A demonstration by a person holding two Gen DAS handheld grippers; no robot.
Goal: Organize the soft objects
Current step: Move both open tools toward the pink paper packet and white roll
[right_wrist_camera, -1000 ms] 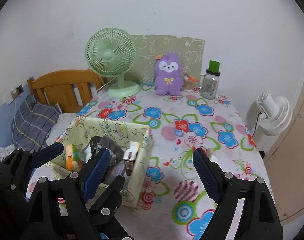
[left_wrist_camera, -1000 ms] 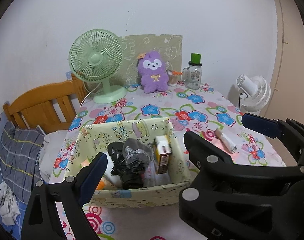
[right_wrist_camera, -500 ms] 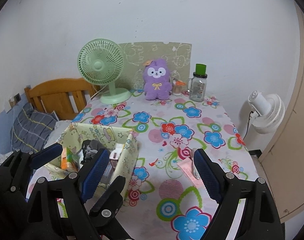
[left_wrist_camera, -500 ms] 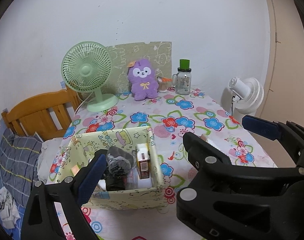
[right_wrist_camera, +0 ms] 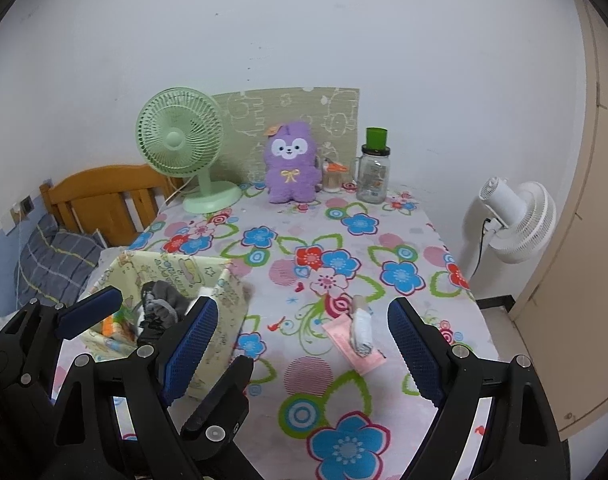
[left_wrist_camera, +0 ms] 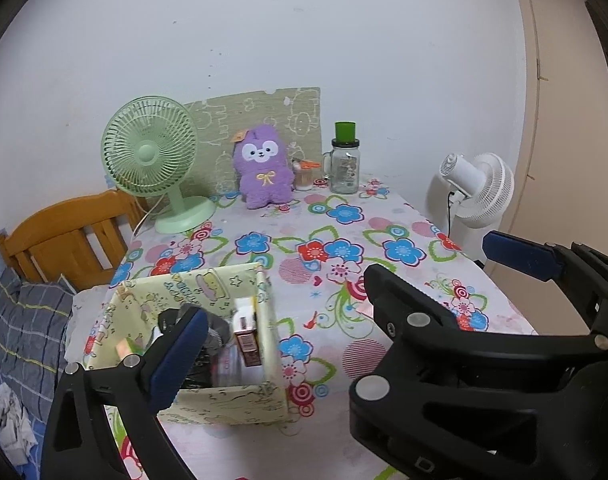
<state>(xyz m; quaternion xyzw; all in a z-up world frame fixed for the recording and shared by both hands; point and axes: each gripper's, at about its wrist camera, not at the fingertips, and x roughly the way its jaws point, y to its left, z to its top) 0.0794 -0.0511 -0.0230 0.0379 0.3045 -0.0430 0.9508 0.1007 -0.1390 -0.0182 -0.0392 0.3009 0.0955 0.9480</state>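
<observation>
A purple plush toy (left_wrist_camera: pixel 263 170) (right_wrist_camera: pixel 291 168) sits upright at the far edge of the flowered table. A pale yellow fabric box (left_wrist_camera: pixel 240 400) (right_wrist_camera: pixel 220 304) stands at the near left and holds dark grey cloth (right_wrist_camera: pixel 160 308), a small carton (left_wrist_camera: pixel 246 338) and other items. A rolled white cloth on a pink packet (right_wrist_camera: pixel 360 330) lies at the table's near middle. My left gripper (left_wrist_camera: pixel 344 288) is open and empty above the box's right side. My right gripper (right_wrist_camera: pixel 304 338) is open and empty, above the table before the rolled cloth.
A green desk fan (left_wrist_camera: pixel 152 160) and a jar with a green lid (left_wrist_camera: pixel 345 162) stand at the back by a patterned board. A white fan (right_wrist_camera: pixel 512 216) stands off the right edge. A wooden bed frame (right_wrist_camera: pixel 100 196) and bedding lie to the left.
Both grippers have pulled back and risen from the box, so the table looks farther and the rolled cloth now shows fully. Both stay open and empty.
</observation>
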